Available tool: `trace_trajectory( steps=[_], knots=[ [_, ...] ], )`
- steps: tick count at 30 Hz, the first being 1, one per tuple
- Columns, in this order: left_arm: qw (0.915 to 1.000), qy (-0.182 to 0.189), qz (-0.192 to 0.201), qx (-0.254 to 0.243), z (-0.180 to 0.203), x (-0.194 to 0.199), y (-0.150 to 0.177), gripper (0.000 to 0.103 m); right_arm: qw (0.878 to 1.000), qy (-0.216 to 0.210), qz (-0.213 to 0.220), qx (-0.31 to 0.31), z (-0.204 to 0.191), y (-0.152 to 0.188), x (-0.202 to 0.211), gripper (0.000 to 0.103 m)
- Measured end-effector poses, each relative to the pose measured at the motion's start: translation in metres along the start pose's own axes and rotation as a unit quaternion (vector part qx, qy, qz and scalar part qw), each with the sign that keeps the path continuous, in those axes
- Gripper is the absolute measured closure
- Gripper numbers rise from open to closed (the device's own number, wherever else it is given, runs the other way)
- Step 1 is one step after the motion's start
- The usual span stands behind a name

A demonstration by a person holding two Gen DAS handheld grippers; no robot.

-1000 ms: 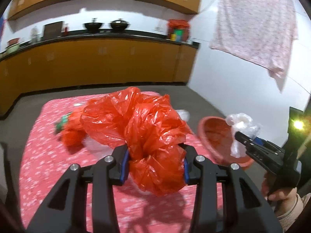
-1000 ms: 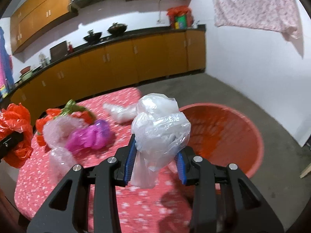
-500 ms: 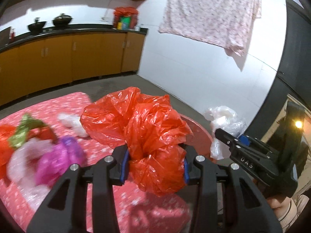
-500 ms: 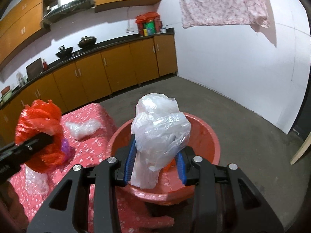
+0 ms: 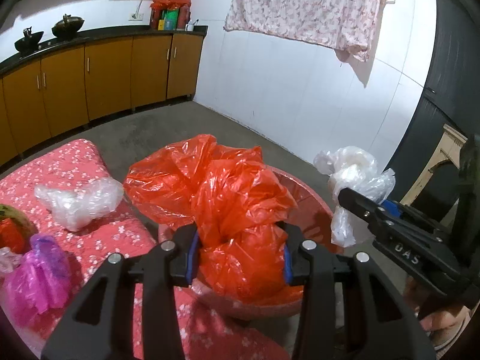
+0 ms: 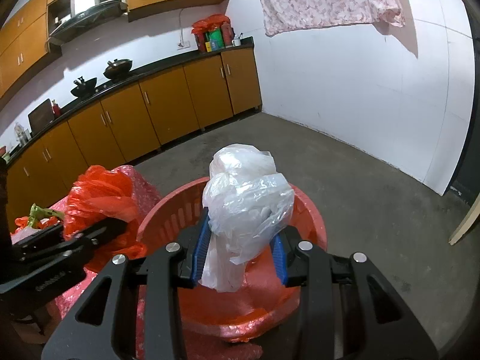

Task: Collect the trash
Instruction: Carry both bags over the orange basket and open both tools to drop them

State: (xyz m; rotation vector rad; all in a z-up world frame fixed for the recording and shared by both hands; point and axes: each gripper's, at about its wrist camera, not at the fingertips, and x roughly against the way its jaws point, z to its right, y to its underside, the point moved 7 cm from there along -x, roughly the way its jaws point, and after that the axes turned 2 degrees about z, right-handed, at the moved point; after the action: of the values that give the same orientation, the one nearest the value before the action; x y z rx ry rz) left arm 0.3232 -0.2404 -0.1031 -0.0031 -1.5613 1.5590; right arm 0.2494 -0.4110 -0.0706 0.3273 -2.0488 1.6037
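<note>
Both hands have swung away from the flowered pink tabletop (image 5: 69, 162) toward the round red plastic basket with slotted walls (image 6: 177, 213); a second ago the basket sat off to the side of each view, and now it lies directly under the loads; this reads as the carry nearly finished and only the release left.

The left tool (image 5: 238, 258) is clamped on a crumpled orange-red plastic bag (image 5: 222, 192), its blue pads pressed into the thin film on both sides; the bag hangs over the near rim of the basket, partly hiding it. The right tool (image 6: 240, 259) is clamped on a knotted clear-white plastic bag (image 6: 249, 201), which sits above the open mouth of the basket; neither grip has altered over the last second.

The films are light, glossy and sharply creased; they bulge above the pads and would likely drop slowly and spring open once freed, so a piece could catch on a pad or settle on the rim rather than inside. The basket wall is rigid, ribbed plastic.

Work remains behind on the tabletop: a wad of clear bubble-like wrap (image 5: 79, 202) near the far edge, a crumpled magenta plastic bag (image 5: 36, 282) at the near left, and a red and green bundle (image 5: 12, 228) cut off by the edge of the view; all three lie well apart from the basket.
</note>
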Motion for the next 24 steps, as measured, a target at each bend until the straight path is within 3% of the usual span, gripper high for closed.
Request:
trace_trajectory(
  steps=[12,18,24],
  knots=[
    [0.9997,-0.002,-0.024,0.009,-0.003,-0.030,0.002,0.057,1.000,-0.006,0.006,-0.016,0.005,-0.006,-0.007,0.065],
    [0.9992,-0.011,-0.028,0.025,-0.011,-0.031,0.004,0.034,1.000,-0.011,0.011,-0.027,0.007,-0.007,-0.007,0.046],
    [0.9984,-0.020,-0.031,0.042,-0.020,-0.023,0.005,0.024,0.999,-0.006,0.018,-0.038,0.013,-0.007,0.001,0.028]
  ],
)
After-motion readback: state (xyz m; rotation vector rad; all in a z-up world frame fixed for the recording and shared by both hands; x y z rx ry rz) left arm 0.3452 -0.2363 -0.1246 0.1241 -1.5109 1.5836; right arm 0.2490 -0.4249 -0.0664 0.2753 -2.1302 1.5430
